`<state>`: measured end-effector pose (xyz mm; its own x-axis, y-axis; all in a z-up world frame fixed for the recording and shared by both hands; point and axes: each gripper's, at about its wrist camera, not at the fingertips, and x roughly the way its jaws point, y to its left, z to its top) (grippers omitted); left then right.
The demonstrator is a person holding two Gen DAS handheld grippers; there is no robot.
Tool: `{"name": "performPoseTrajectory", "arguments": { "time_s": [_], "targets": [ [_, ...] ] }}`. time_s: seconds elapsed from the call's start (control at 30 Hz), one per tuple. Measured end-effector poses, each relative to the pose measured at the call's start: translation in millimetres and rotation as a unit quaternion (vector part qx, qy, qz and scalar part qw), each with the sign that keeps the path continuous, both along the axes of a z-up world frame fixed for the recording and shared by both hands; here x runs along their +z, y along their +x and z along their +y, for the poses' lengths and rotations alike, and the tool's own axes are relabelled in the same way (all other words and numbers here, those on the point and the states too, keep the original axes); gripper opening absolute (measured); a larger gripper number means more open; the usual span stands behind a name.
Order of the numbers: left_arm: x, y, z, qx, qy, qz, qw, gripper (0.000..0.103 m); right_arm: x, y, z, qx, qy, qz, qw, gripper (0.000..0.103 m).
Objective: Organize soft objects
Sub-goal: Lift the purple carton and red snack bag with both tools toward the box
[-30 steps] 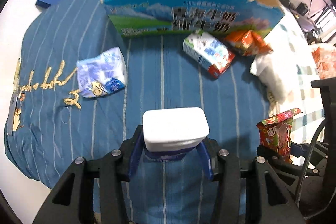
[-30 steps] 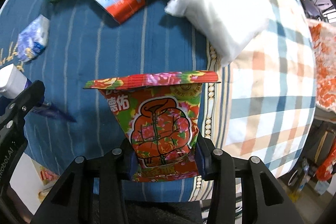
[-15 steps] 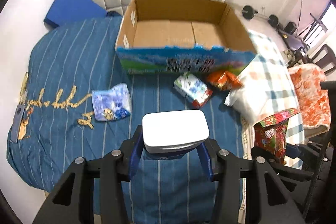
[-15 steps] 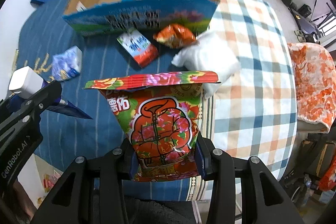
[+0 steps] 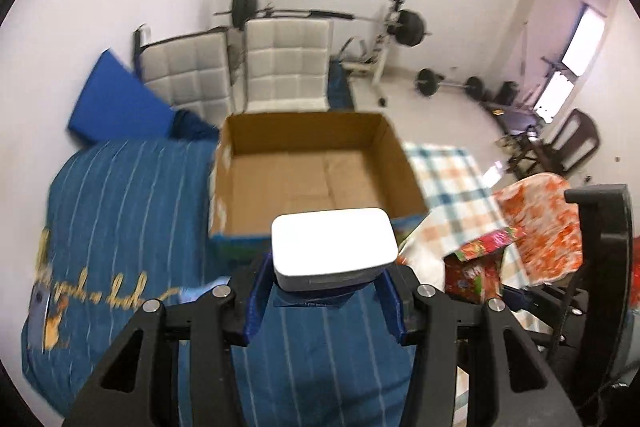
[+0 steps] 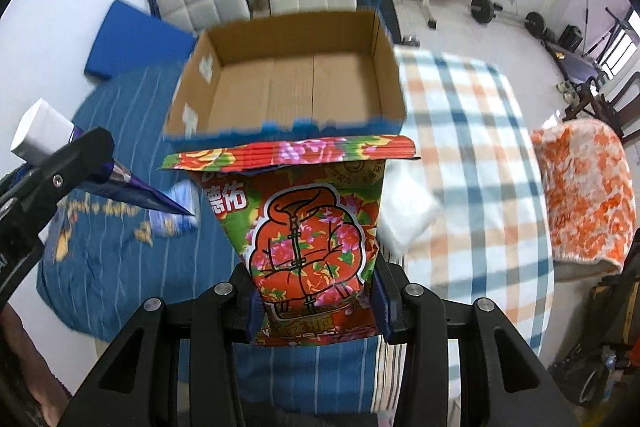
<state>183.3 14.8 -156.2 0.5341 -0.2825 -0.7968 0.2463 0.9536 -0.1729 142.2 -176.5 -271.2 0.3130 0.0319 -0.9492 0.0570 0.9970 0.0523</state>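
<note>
Above bed, open cardboard box (image 6: 292,87) empty, both claws loaded

This is a room in a home, used both as a bedroom and a home gym. A bed (image 6: 472,131) with a checked sheet and a blue striped quilt (image 5: 120,211) fills the foreground, with an open cardboard box (image 6: 292,83) on it. Behind stand two white padded chairs (image 5: 288,67), a barbell rack (image 5: 384,39) and dumbbells (image 6: 508,15) on a pale floor against plain white walls.
</note>
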Motion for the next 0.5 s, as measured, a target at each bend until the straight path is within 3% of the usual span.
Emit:
{"name": "performPoseTrajectory", "arguments": {
  "time_s": [0.1, 0.27, 0.5],
  "targets": [
    [0.9, 24.9, -2.3, -0.012, -0.016, 0.008, 0.9998, 0.045, 12.8, 24.5, -4.8, -0.008, -0.002, -0.031, 0.999, 0.045],
    [-13.4, 85.3, -10.5, -0.025, -0.037, 0.056, 0.9974, 0.045, 16.5, 72.5, -17.4, -0.015, 0.019, -0.037, 0.999, 0.045],
    [-44.8, 170.1, -28.4, -0.014, -0.037, 0.096, 0.9946, 0.045, -5.1, 163.8, -42.9, -0.010, 0.036, -0.037, 0.999, 0.045]
  ]
}}
